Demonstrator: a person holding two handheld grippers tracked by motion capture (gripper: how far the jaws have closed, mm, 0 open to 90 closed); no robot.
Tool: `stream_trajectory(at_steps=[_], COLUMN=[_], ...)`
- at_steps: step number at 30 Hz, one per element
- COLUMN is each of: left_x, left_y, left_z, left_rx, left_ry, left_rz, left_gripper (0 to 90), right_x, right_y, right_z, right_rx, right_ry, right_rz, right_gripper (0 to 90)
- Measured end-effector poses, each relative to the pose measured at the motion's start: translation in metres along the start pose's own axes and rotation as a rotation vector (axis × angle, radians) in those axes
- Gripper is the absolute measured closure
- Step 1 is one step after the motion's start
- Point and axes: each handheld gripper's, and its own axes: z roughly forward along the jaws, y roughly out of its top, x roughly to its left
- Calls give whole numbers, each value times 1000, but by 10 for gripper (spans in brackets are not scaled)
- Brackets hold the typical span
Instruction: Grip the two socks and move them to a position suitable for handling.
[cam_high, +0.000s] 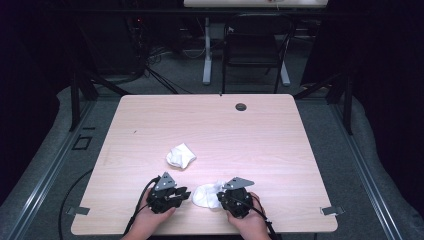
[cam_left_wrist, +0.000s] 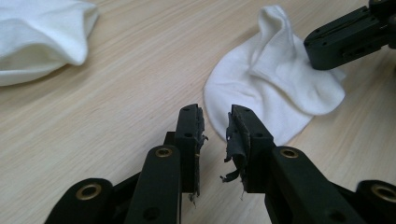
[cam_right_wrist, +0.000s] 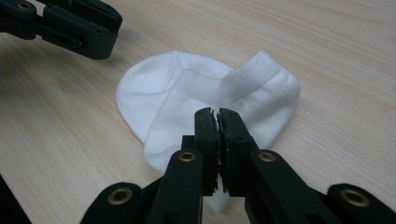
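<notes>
My right gripper (cam_right_wrist: 218, 115) is clamped on the near white sock (cam_right_wrist: 205, 100) at the table's (cam_high: 280, 130) front edge to pin it, while my left gripper (cam_left_wrist: 215, 116), jaws narrowly apart and empty, waits just beside its rounded end

No legible text, label, brand, number or sign on anything here.

White ankle sock (cam_right_wrist: 187, 100), folded over, ribbed cuff up, flat on table near my edge.
</notes>
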Motion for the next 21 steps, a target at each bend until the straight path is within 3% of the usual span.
stream_trajectory(at_steps=[3, 6, 12, 21], left_x=[-4, -9, -10, -8], left_y=[2, 2, 2, -1], left_z=[7, 12, 12, 14], left_rx=[3, 26, 24, 41], left_ry=[-12, -22, -28, -30], left_rz=[-8, 18, 10, 15], left_gripper=[750, 772, 792, 816], right_x=[-1, -2, -2, -1], right_y=[0, -1, -1, 0], right_z=[2, 8, 12, 16], right_rx=[-3, 15, 11, 0], right_ry=[-4, 1, 23, 38], right_rz=[8, 5, -30, -36], right_gripper=[862, 869, 880, 885])
